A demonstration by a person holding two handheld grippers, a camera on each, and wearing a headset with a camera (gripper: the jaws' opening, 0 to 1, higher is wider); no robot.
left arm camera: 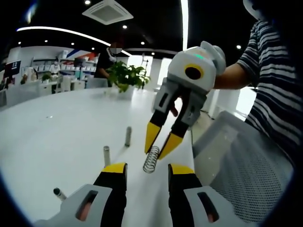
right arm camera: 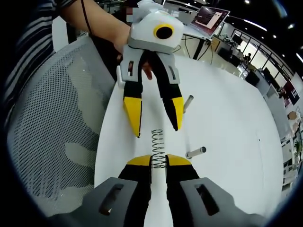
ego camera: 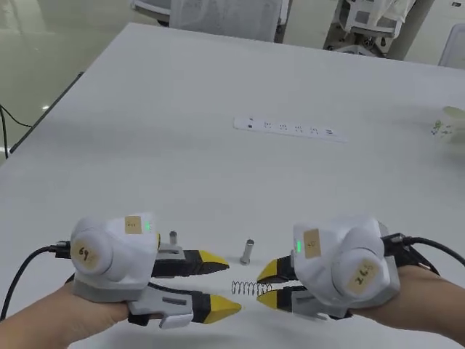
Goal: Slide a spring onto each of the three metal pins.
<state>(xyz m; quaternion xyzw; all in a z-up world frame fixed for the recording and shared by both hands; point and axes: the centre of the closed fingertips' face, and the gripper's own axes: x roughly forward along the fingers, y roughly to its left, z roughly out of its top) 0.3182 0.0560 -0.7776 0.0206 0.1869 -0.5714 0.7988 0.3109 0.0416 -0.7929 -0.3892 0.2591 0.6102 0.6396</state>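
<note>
A thin wire spring (ego camera: 249, 288) lies level just above the white table (ego camera: 218, 167), and my right gripper (ego camera: 265, 286) is shut on one end of it. The spring's free end points at my left gripper (ego camera: 224, 283), which faces it with its yellow-tipped jaws open and holding nothing. Two short metal pins (ego camera: 173, 238) (ego camera: 248, 251) stand upright just behind the jaws. In the left gripper view the spring (left arm camera: 151, 161) hangs from the right gripper (left arm camera: 158, 150); a third pin (left arm camera: 59, 194) lies flat at lower left. In the right gripper view the spring (right arm camera: 157, 144) sticks out from my right gripper (right arm camera: 158, 161).
A white power strip (ego camera: 287, 129) lies mid-table beyond the pins. A pale cup-like object (ego camera: 454, 120) sits at the right edge. A grey mesh chair (left arm camera: 236, 165) stands close by the table's near edge. Office chairs (ego camera: 225, 14) line the far side.
</note>
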